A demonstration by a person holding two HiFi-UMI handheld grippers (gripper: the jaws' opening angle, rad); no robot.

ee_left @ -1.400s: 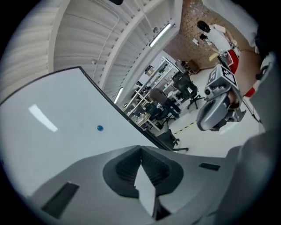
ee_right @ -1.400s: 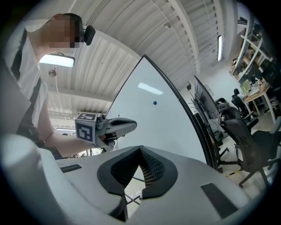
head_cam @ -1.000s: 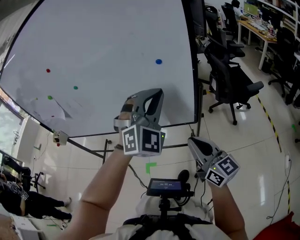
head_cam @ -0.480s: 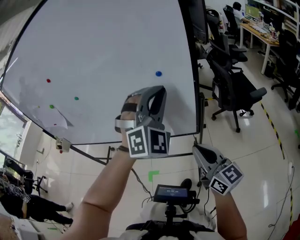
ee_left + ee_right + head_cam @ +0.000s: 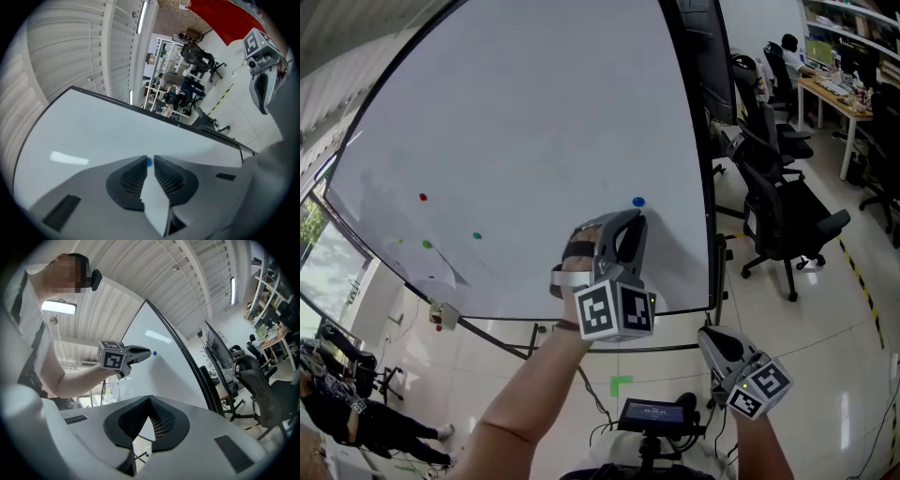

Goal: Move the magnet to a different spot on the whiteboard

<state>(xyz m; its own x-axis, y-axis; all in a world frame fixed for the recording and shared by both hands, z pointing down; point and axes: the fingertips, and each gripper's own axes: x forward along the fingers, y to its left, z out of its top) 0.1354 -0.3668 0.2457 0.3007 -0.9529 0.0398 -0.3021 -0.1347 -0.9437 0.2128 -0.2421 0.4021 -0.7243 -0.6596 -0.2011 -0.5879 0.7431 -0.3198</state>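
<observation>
The left gripper [image 5: 623,223] is now nearer the blue magnet [image 5: 638,202], fingers narrowly parted just short of it, so grasping looks next; the right gripper [image 5: 712,339] hangs low, fingers together

- The whole whiteboard [image 5: 534,141] is seen from the head, forward and downward.
- The left gripper view is held close to the board, aimed at the blue magnet [image 5: 149,162].
- The right gripper view is pointed upward from lower, farther back; board, magnet and left gripper [image 5: 149,353] are shared with the head view.

Whiteboard [image 5: 534,112] with four small magnets [image 5: 638,202]
</observation>
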